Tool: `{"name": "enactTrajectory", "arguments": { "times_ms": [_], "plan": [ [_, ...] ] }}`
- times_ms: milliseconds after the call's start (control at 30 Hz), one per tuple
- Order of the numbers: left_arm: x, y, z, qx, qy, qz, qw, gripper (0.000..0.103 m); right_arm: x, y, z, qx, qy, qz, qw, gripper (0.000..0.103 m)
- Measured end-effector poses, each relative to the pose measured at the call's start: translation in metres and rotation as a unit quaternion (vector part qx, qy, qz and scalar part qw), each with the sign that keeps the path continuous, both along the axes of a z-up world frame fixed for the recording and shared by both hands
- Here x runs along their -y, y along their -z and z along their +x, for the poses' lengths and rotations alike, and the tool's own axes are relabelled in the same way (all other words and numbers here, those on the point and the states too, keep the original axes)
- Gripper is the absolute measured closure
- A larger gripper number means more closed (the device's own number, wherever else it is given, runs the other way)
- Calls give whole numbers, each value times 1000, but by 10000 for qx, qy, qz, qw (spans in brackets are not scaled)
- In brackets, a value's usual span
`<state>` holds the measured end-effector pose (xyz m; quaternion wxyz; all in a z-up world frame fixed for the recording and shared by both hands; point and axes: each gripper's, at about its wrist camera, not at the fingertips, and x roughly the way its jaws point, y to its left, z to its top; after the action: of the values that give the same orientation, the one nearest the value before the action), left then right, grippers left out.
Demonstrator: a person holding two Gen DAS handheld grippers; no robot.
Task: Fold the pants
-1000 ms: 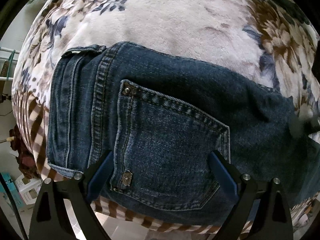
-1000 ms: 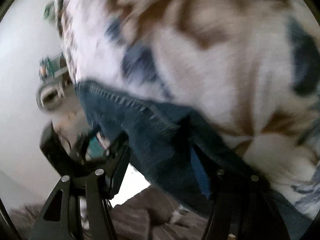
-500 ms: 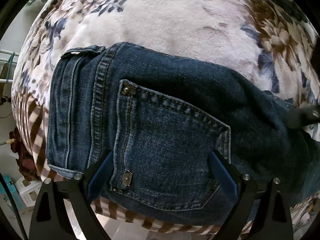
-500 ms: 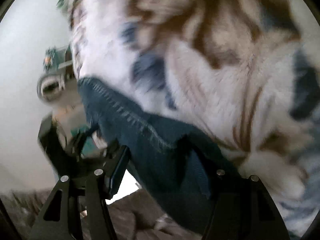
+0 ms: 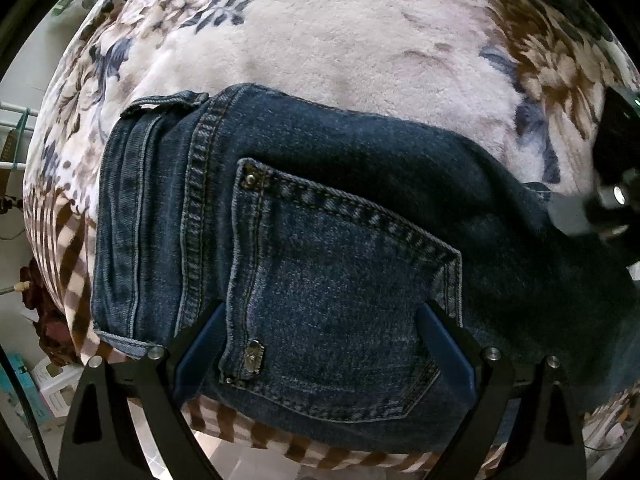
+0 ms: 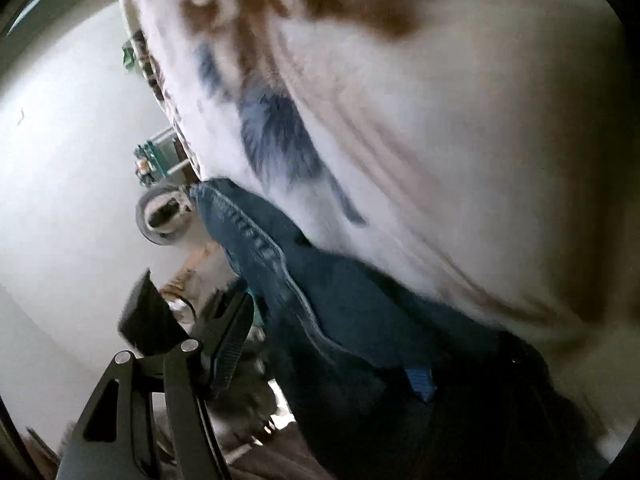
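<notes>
Folding under way | left gripper (image 5: 320, 344) spread wide over the pocket, holding nothing | right gripper (image 6: 324, 360) agape around denim, not pinching | pants (image 5: 340, 248) on blanket (image 5: 340, 40), legs apparently doubled; lengthwise folds left

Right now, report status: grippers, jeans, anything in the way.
Left gripper open, fingers straddling the jeans back pocket. Right gripper open around a denim edge, view blurred. Jeans lying on the floral blanket. Nothing in the way.
</notes>
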<state>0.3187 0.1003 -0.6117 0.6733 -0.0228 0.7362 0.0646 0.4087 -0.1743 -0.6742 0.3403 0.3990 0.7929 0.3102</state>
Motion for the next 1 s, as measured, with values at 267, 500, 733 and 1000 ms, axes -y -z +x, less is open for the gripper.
{"name": "enactTrajectory", "arguments": {
  "times_ms": [267, 500, 733, 1000],
  "plan": [
    [0, 0, 2, 55, -52, -91, 9999, 5, 62, -39, 27, -14, 1233, 43, 9924, 65],
    [0, 3, 2, -7, -26, -48, 10000, 5, 23, -36, 8, 117, -181, -405, 9989, 57],
    [0, -1, 3, 17, 142, -44, 9999, 5, 50, -43, 35, 176, 331, -1191, 9922, 89],
    [-14, -18, 5, 91, -40, -234, 9997, 6, 108, -101, 38, 1006, 828, -2429, 9613, 86]
  ]
}}
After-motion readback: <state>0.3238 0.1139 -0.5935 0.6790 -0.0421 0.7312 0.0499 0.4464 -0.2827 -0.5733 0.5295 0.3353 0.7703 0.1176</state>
